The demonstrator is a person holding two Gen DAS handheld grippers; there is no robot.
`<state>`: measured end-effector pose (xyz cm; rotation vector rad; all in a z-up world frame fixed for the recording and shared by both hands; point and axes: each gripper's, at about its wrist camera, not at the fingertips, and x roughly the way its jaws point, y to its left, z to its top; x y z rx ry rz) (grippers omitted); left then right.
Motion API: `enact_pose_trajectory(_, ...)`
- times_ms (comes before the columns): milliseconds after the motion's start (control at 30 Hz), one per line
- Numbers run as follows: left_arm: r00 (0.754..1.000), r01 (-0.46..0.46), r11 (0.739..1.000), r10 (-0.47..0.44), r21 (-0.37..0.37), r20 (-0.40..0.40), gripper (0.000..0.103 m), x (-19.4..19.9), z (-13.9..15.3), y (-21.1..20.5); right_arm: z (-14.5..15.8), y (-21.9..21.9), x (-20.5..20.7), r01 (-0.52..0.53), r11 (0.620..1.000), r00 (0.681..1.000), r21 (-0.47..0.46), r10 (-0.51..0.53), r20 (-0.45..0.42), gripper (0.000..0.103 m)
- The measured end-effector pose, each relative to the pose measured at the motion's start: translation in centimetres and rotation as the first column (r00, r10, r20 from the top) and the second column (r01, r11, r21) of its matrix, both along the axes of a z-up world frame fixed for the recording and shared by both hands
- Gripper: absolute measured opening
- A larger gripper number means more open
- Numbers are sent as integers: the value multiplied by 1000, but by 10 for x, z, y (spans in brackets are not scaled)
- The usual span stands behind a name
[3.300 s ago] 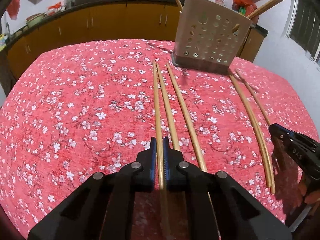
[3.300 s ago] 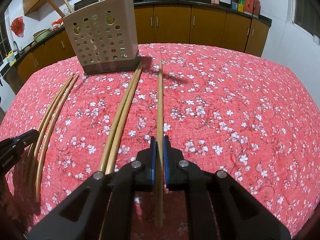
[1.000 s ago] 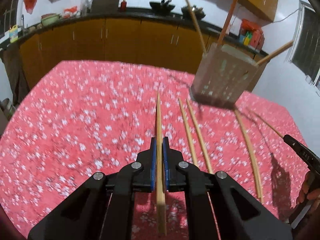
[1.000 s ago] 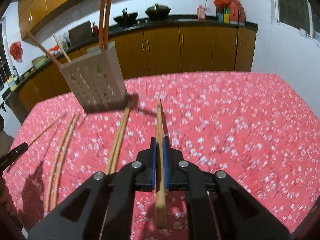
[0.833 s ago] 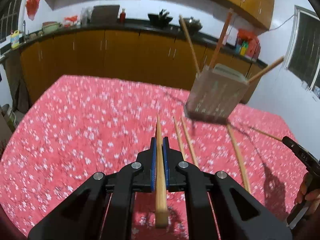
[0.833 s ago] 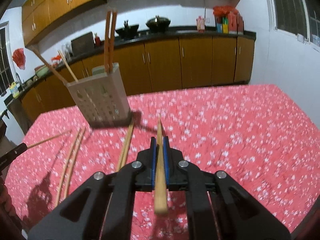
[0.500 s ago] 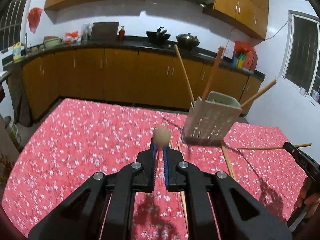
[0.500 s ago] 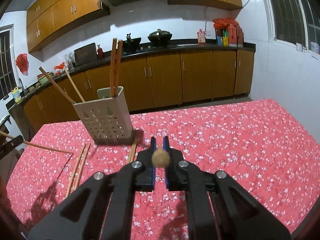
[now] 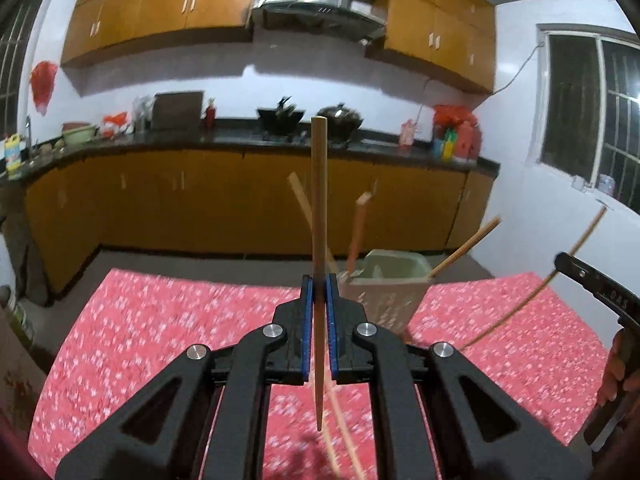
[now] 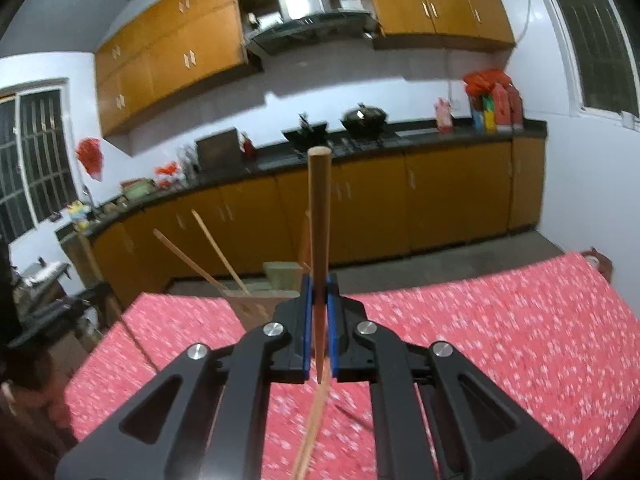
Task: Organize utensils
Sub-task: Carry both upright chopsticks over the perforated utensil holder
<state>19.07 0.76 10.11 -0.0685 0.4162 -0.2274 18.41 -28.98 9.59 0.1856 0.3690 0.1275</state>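
On the far side of the room, brown cabinets (image 9: 248, 196) run under a dark counter (image 9: 240, 142) that carries two black woks (image 10: 362, 118). Nearer, the red flowered tablecloth (image 9: 152, 320) covers the table, blurred in both views. The pale perforated utensil holder (image 9: 384, 292) stands on the cloth with several chopsticks leaning out of it; in the right wrist view only its rim and a few sticks show behind the gripper. The left gripper (image 9: 319, 300) has its blue pads pinching a chopstick (image 9: 319, 208) that stands nearly upright, its blunt end high and its thin end hanging below the fingers. The right gripper (image 10: 319, 300) pinches its own chopstick (image 10: 319, 216) in the same way, upright between closed pads. Loose chopsticks (image 9: 340, 432) lie on the cloth below the left gripper. At the right edge of the left view, the other gripper's tip holds a thin stick tilted up.
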Motion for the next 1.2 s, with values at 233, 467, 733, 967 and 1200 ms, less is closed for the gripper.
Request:
enact_pose_trajectory(233, 986, 51, 998, -44, -39, 162, 7, 4, 44, -37, 45, 22, 8, -44, 999, 990, -4, 44, 131, 8)
enact_pose_trajectory(467, 947, -4, 998, 24, -63, 320, 7, 26, 75, -63, 56, 33, 41, -17, 1000, 984, -13, 19, 177, 8)
enact_pose_trajectory(733, 956, -53, 997, 66, -54, 286, 7, 68, 51, -73, 31, 38, 90, -12, 1000, 994, -7, 12, 104, 8)
enact_pose_trajectory(967, 975, -81, 993, 98, -90, 198, 7, 96, 20, -67, 10, 41, 107, -22, 1000, 999, -21, 23, 45, 8)
enact_pose_trajectory(1200, 982, -77, 993, 90, -87, 164, 8, 100, 10, -66, 0, 41, 111, -38, 999, 999, -10, 38, 7, 9)
